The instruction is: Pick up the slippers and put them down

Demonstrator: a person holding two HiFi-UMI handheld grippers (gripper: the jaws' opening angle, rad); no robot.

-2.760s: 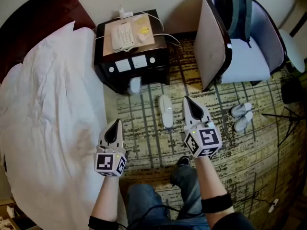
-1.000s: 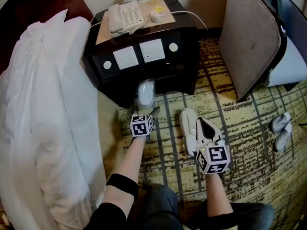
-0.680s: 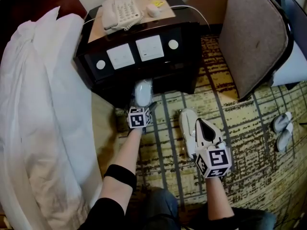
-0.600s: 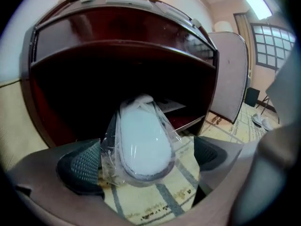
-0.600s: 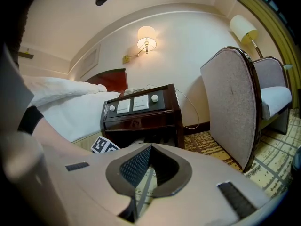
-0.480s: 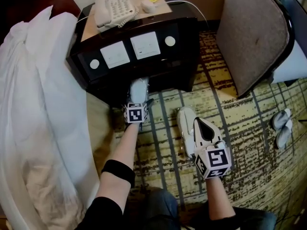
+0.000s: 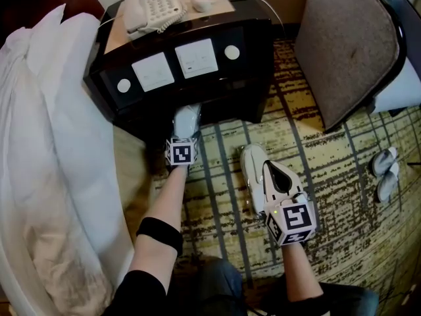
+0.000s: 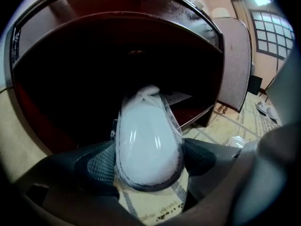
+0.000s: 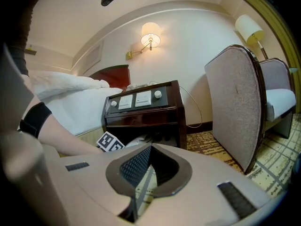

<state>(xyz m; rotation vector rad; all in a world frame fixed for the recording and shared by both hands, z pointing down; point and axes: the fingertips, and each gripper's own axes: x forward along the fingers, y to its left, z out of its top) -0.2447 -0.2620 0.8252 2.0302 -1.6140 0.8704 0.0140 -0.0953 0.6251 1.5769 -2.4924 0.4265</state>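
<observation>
Slippers are what this is about. The one in hand, a soft white slipper sealed in clear plastic film [image 8: 148, 135], lies on the floor. Its toe is pushed into the open base of the dark-brown wooden nightstand [image 7: 191, 91] and its heel sticks out. The left gripper [image 8: 149, 161] has just been closing its jaws round that heel. They stand partly open with the slipper filling the gap, and the textured pads [image 8: 101, 166] meet its sides. A second soft white slipper [image 7: 250, 166] lies on the yellow-and-brown patterned carpet [image 7: 329, 176], just beside the right gripper [image 7: 271, 170], whose jaws are pressed together with nothing in them.

The likeliest trouble is the film. It looks slick and loose, so the pads may grip the wrapping rather than the slipper and let it slide out on the lift. The slipper is also soft, and a squeeze across the heel could fold it instead of holding it. With the toe under the nightstand, a straight lift may catch it on the cabinet's lower edge; drawing it back toward the person first seems safer. The closed right gripper sits close to the other slipper and could nudge it.
</observation>
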